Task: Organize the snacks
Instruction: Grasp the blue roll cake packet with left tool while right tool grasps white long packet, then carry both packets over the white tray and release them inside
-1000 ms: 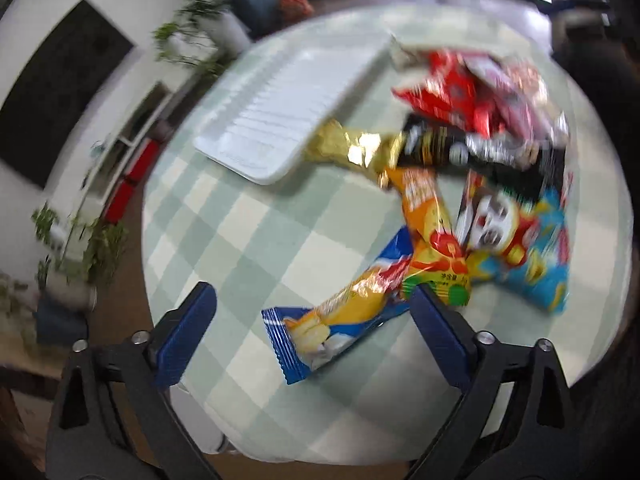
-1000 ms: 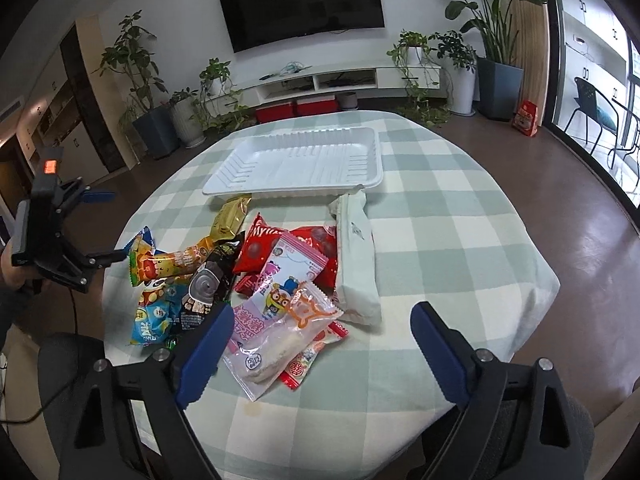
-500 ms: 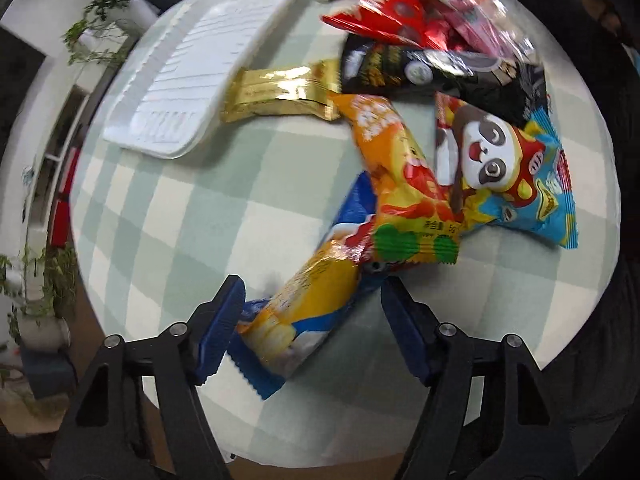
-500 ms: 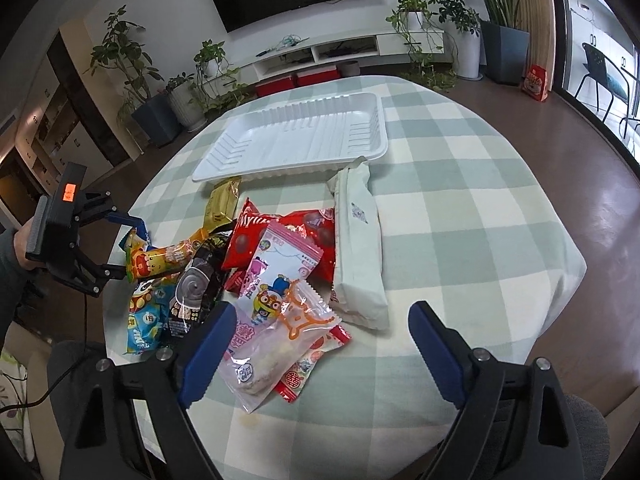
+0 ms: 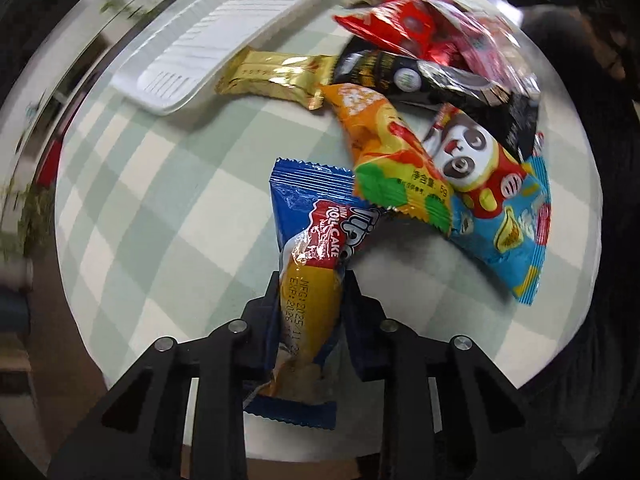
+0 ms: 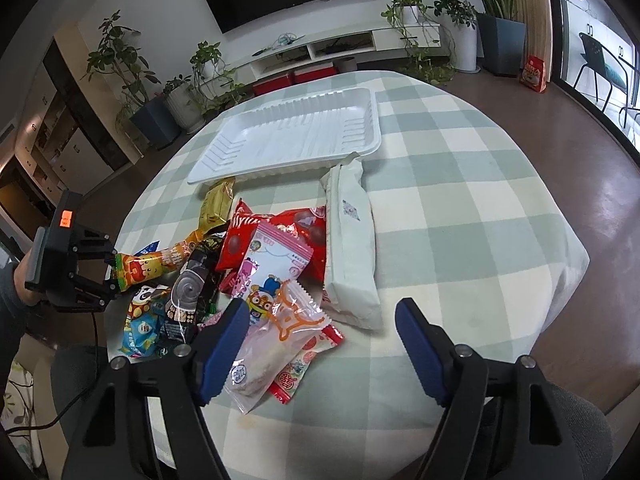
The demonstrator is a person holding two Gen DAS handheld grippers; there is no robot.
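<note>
Right now the left gripper (image 5: 310, 300) is clenching the blue-and-yellow foil-wrapped roll cake packet (image 5: 310, 264) around its lower yellow half, the two fingers pressing on either long side of it. From the left wrist camera the packet is running from the jaws toward 12 o'clock, and its upper blue end is tucking just under the orange crinkled snack sachet (image 5: 390, 160), which is lying across it toward 1 o'clock. The packet is likely feeling light and soft, with a squashy cake inside and a slick, crackling film outside, so a gentle squeeze across the filled middle seems safer than pinching the flat sealed ends, which would probably slip or let it droop. Pulling it free may be dragging the orange sachet along, so that overlap deserves care. The white ribbed plastic tray (image 5: 224, 44) is waiting at about 11 o'clock on the green-and-white checked tablecloth (image 5: 160, 184). The right gripper (image 6: 320, 340) is hanging wide apart and holding nothing above the pile's near edge.
</note>
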